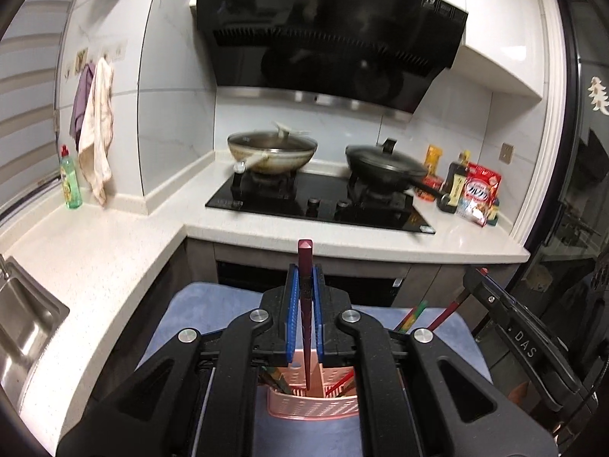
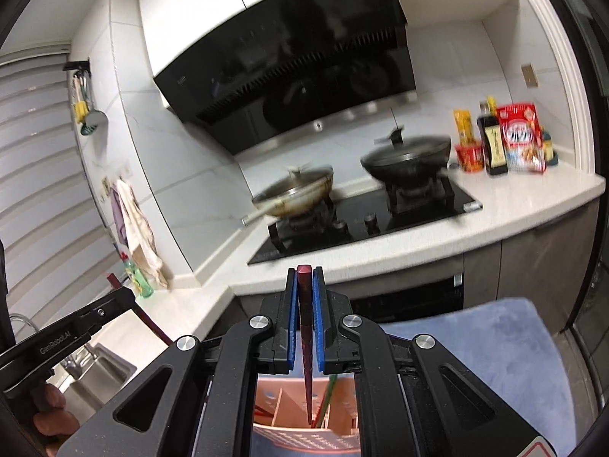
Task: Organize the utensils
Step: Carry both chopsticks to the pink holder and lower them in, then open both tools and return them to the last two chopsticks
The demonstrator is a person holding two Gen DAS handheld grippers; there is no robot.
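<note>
Between each claw's blue pads, a maroon chopstick stands clamped

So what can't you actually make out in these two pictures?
- Holder contents: left view, the gripper's black arms cover most of it.
- Pans: right view, motion blur.
- Packet labels: both views, too small.
- Sink: left view, cut off by the edge.

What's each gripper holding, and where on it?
Each holds one dark red chopstick near its thick upper end, tip pointing down to the pink utensil basket: left gripper, chopstick; right gripper, chopstick.
</note>
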